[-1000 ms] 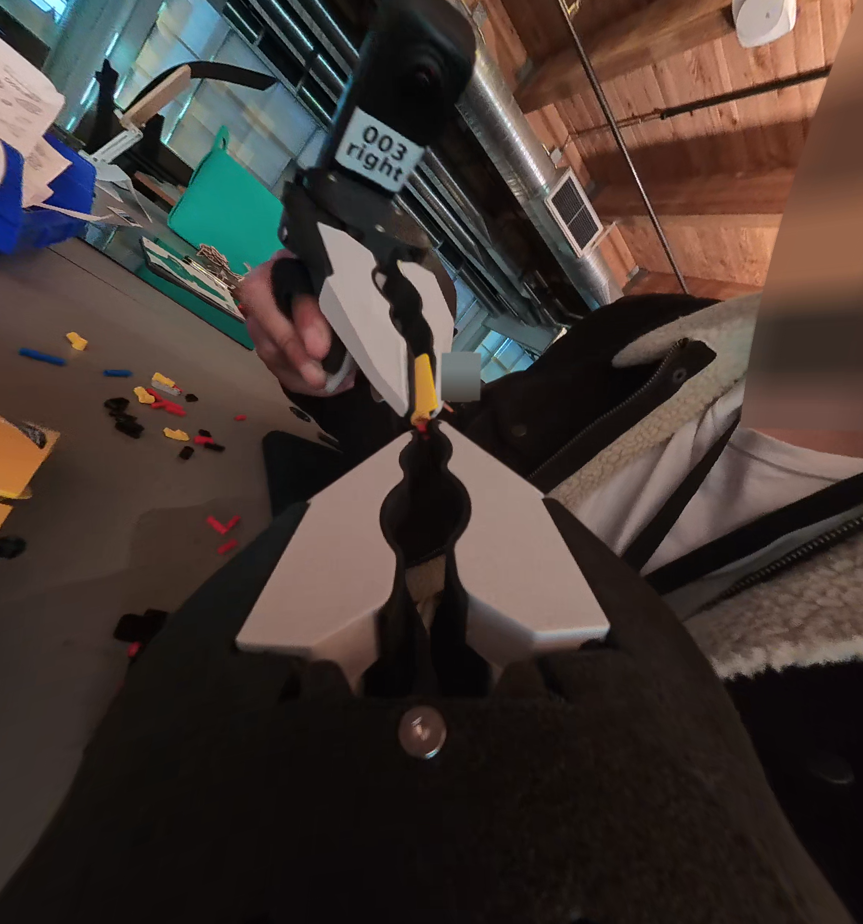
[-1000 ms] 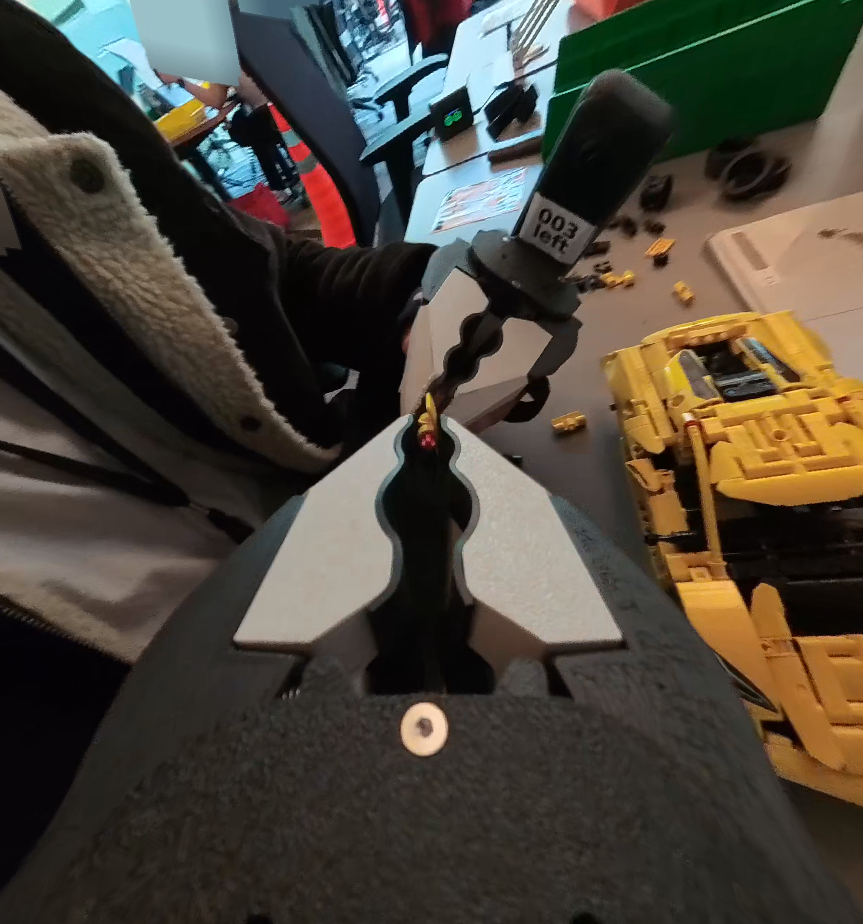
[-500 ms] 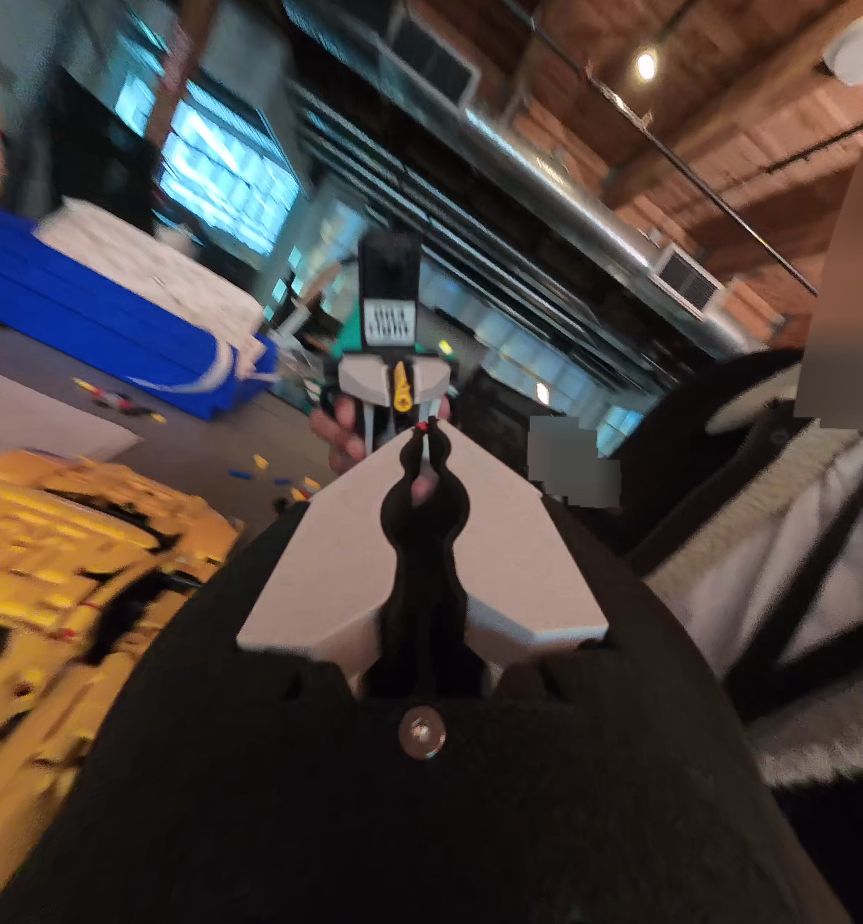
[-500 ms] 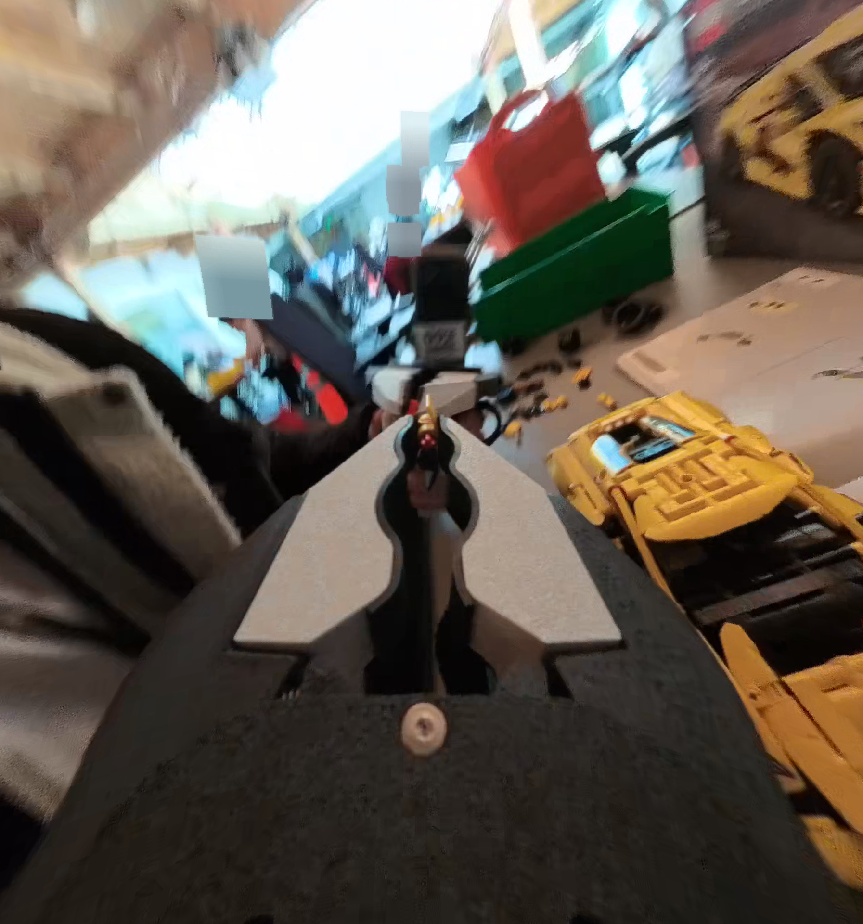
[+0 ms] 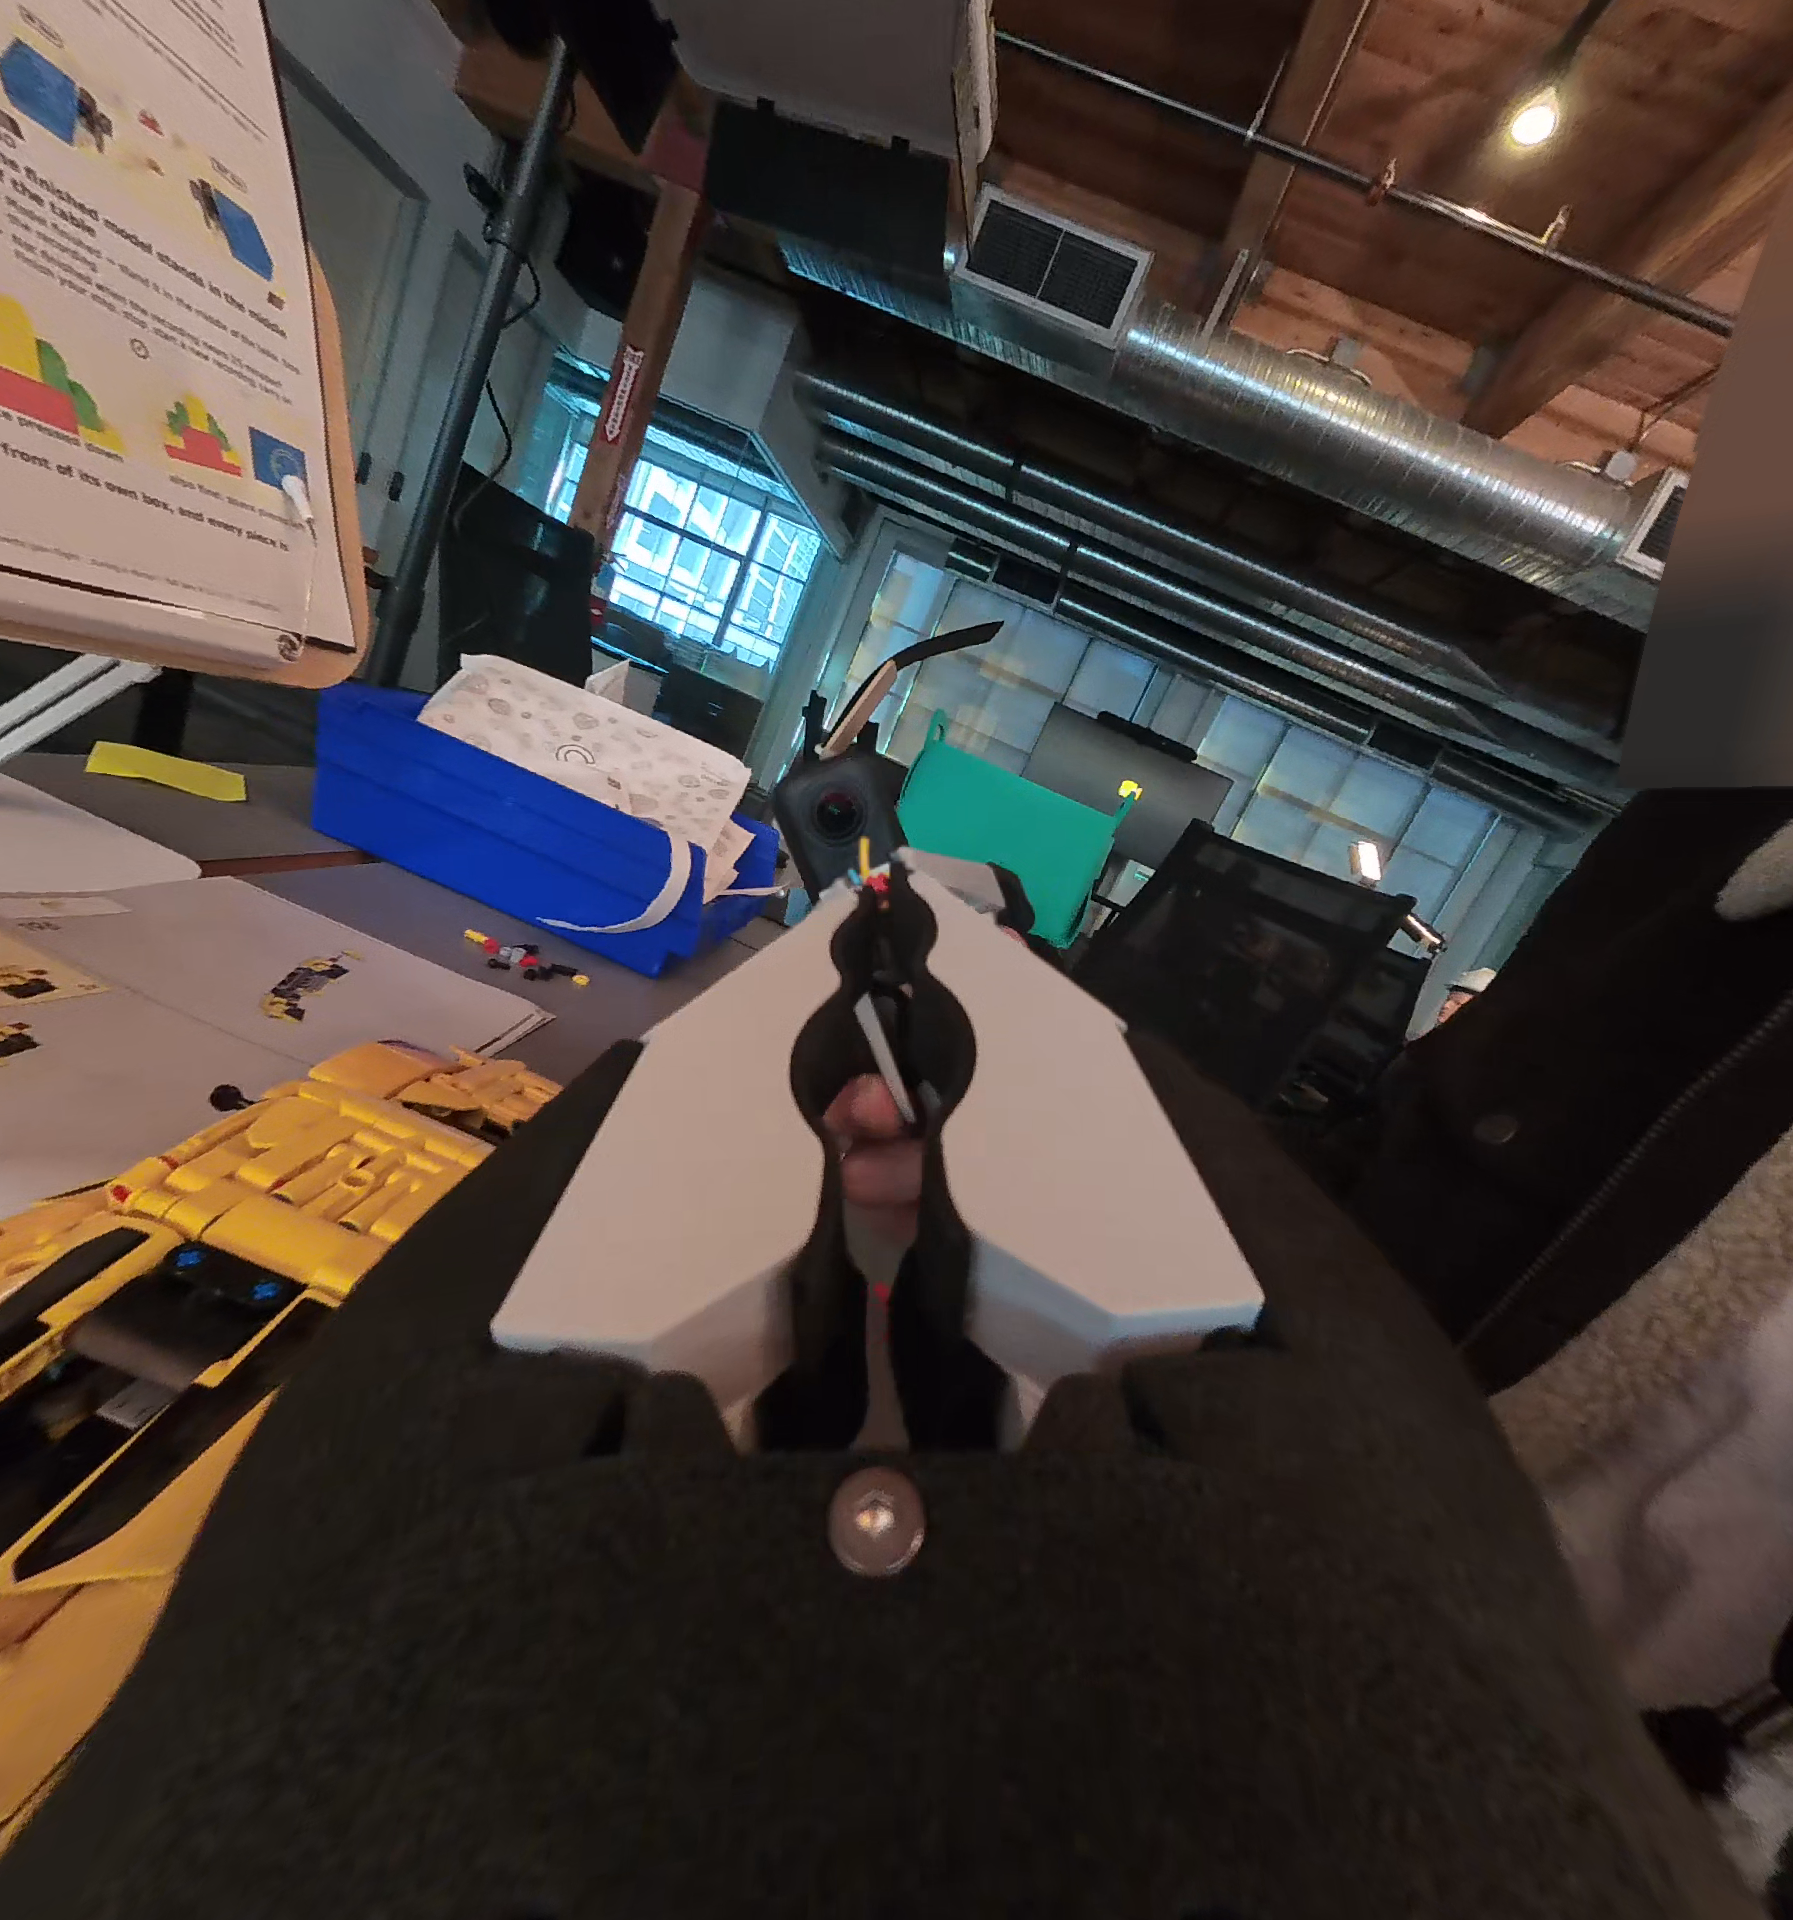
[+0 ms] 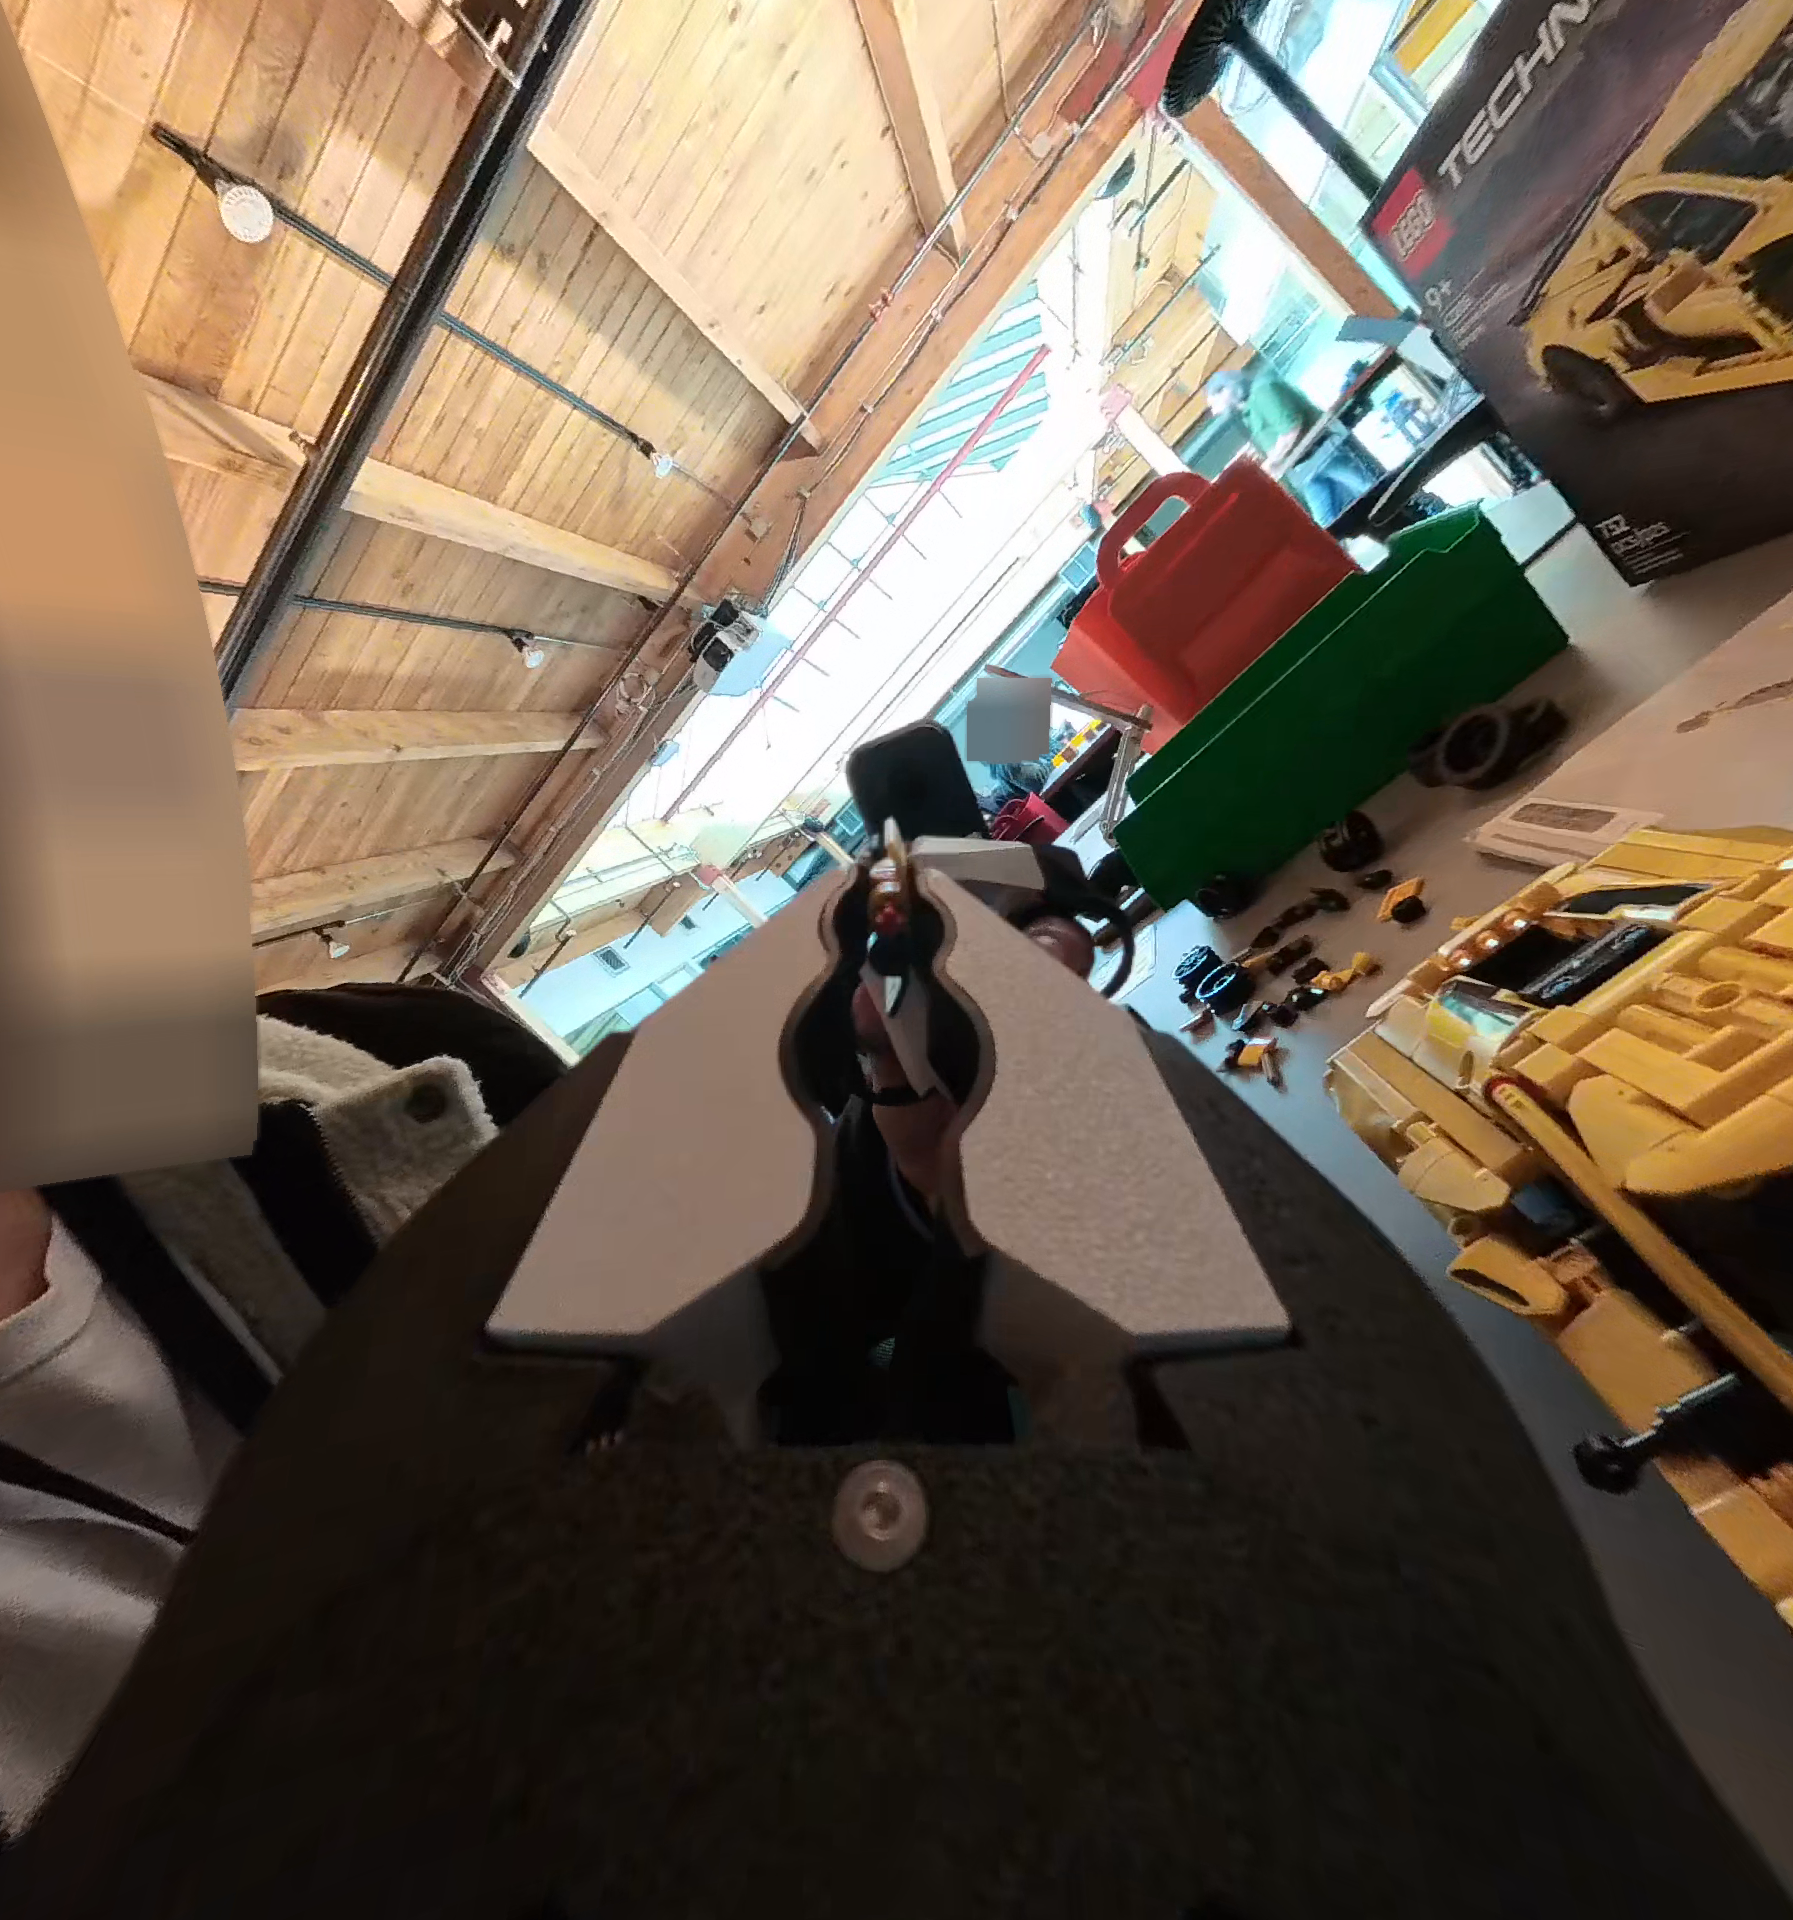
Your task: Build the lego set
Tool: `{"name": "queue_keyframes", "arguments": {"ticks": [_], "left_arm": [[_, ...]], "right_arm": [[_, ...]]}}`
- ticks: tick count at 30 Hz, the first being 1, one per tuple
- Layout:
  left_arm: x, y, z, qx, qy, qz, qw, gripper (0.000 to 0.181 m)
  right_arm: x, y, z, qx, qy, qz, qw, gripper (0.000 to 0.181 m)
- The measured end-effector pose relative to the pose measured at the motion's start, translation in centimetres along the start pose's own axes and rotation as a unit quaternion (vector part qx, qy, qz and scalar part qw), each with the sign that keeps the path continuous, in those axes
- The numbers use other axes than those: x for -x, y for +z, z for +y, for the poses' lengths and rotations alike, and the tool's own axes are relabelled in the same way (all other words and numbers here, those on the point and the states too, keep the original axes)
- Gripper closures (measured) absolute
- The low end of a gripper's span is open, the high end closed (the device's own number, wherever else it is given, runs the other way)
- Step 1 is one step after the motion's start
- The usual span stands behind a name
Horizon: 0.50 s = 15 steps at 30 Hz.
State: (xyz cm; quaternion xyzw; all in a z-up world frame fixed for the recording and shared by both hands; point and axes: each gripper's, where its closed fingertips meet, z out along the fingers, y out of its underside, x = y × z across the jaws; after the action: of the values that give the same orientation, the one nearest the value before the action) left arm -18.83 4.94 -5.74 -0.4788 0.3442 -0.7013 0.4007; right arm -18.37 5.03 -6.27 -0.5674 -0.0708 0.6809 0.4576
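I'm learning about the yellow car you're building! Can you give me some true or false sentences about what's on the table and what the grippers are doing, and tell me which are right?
1. The yellow car is lying on the table. True.
2. The two grippers are far apart. False: the left gripper and right gripper meet tip to tip, up in the air.
3. A small yellow piece is pinched at the right gripper's tip. True.
4. The bin with paper in it is red. False: it is blue.
5. Loose black wheels lie by the green bin. True.
6. The left gripper is wide open. False: it is shut on a tiny red piece.
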Motion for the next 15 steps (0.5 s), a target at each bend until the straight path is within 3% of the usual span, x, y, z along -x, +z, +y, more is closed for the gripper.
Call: {"name": "queue_keyframes", "arguments": {"ticks": [15], "left_arm": [[0.17, 0.25, 0.33, -0.009, 0.018, -0.025, 0.999, 0.18]], "right_arm": [[-0.4, -0.16, 0.09, 0.003, -0.001, 0.009, 1.0, 0.176]]}}
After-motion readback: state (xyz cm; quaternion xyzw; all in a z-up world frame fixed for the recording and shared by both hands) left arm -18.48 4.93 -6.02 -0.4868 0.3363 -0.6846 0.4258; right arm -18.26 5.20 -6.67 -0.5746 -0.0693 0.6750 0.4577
